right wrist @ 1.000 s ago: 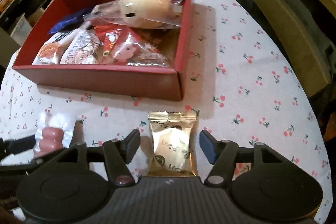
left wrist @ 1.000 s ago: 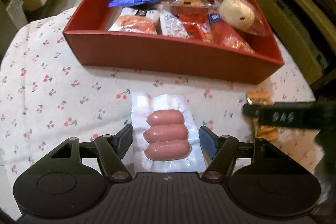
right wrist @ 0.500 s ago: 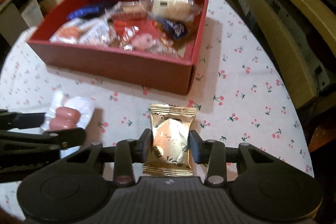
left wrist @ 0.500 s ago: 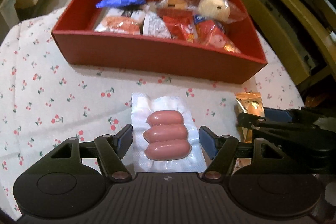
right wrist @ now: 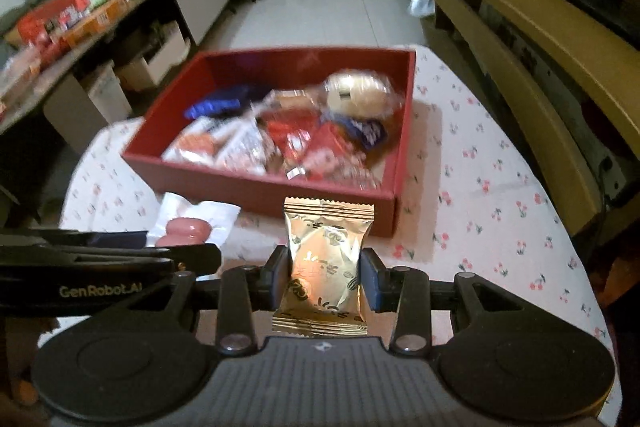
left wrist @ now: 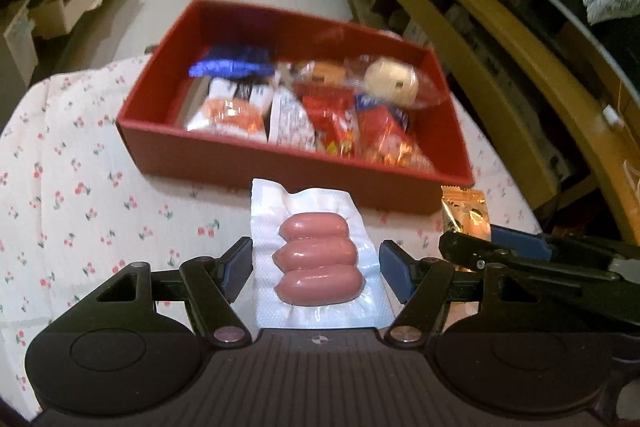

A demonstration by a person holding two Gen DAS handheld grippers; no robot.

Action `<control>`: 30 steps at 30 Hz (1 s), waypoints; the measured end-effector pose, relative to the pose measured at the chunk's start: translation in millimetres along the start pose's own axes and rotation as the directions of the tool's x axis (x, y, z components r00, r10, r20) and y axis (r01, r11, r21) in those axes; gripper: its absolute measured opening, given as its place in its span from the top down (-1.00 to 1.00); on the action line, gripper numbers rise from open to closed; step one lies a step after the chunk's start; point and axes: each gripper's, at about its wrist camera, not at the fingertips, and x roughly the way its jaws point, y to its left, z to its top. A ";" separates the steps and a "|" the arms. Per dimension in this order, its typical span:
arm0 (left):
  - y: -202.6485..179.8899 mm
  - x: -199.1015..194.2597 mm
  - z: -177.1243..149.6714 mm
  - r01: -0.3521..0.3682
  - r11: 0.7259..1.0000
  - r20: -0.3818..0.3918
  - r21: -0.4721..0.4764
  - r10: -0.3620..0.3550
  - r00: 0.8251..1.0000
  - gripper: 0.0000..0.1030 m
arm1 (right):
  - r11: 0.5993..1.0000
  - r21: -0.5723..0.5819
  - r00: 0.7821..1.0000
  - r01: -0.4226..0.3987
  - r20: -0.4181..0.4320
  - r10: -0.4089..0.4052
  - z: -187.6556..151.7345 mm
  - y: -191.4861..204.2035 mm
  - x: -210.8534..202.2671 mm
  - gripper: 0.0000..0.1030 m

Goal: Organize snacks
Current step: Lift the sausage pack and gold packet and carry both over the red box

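i take the red box (right wrist: 256, 193) as my landmark: both of my loads hang on its near side, above the cherry-print cloth (right wrist: 496, 211), and the box lies straight ahead of both sets of fingers. my right gripper (right wrist: 325, 277) has just been closing and now pinches the gold snack packet (right wrist: 326, 259) across its narrow width, pads on both sides, its long axis pointing at the near wall of the red box toward the right-hand corner. my left gripper (left wrist: 316, 263) stands half spread with the sausage pack (left wrist: 316, 259) between its fingers; the film edges reach both pads, so i judge it held lightly. its three sausages lie crosswise, the pack's length aimed at the middle of the near wall. both hands look about equally near the red box. the box's right half is heaped with wrappers, the left end barer, so i judge the next move is up and over the wall.
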 end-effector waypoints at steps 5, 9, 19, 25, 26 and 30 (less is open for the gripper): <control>-3.0 -5.0 15.4 -0.003 1.000 0.039 -0.001 0.003 0.999 -0.44 | 1.000 0.018 0.999 -0.008 0.041 0.007 13.8 -2.0 -4.7 0.11; -5.3 -7.0 26.5 -0.012 1.000 0.065 0.008 0.011 0.998 -0.44 | 0.999 0.037 0.998 -0.011 0.066 0.009 24.4 -3.8 -5.0 0.11; -6.7 -8.7 41.5 -0.037 0.999 0.107 0.015 0.035 0.994 -0.43 | 0.999 0.044 0.995 0.013 0.099 -0.017 41.4 -1.1 -1.3 0.11; -9.0 -10.5 49.0 -0.048 0.999 0.131 0.020 0.045 0.990 -0.42 | 0.998 0.046 0.991 0.036 0.124 -0.041 48.0 0.7 -2.8 0.11; -9.9 -11.2 50.5 -0.053 0.998 0.138 0.023 0.049 0.989 -0.42 | 0.998 0.048 0.991 0.037 0.128 -0.043 49.3 0.7 -3.0 0.11; -11.7 -11.9 56.2 -0.056 0.998 0.152 0.027 0.052 0.987 -0.42 | 0.998 0.054 0.988 0.043 0.146 -0.050 55.5 -0.2 -3.3 0.11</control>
